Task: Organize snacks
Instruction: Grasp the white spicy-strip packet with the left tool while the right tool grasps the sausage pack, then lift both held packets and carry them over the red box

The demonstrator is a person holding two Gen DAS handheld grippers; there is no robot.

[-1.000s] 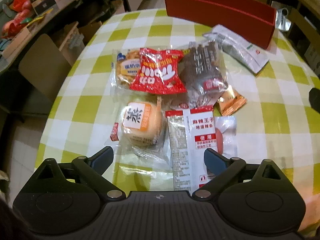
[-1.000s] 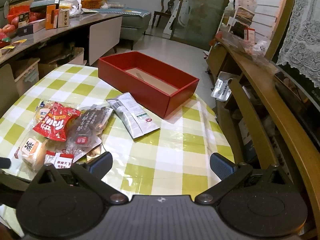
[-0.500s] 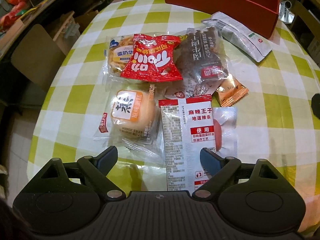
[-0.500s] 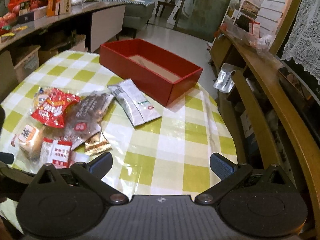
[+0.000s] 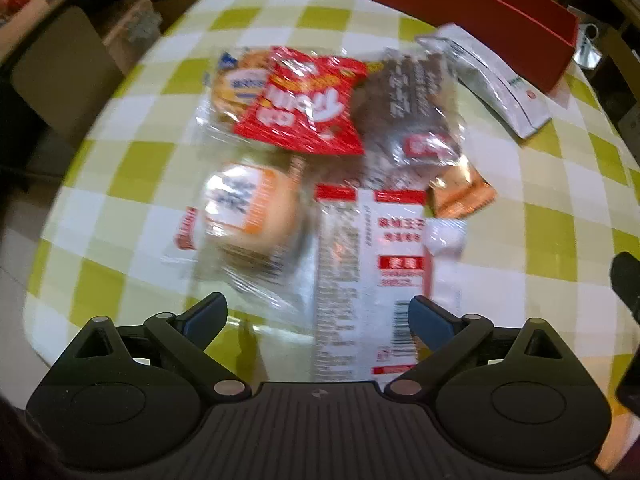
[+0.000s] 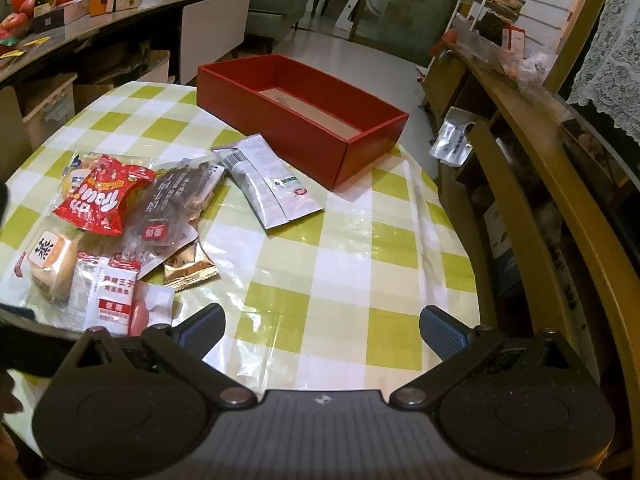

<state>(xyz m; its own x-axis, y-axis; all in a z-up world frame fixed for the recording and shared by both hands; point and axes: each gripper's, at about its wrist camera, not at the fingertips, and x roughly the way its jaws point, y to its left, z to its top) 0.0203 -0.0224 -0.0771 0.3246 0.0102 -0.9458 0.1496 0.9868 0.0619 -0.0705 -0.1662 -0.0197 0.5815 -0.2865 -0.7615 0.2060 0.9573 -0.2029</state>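
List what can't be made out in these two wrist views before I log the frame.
- Left wrist view: motion blur makes the print on the white and red packet and the round bun unreadable.
- Left wrist view: the red box is cut off by the top edge, its inside unseen.
- Right wrist view: the box's near wall hides part of its floor.
- Right wrist view: the red snack bag covers most of the packet beneath it.

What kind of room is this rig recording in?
Likely a home living or dining room: a table with a green-and-white checked plastic cloth, a grey-green upholstered sofa, and a white lace curtain.
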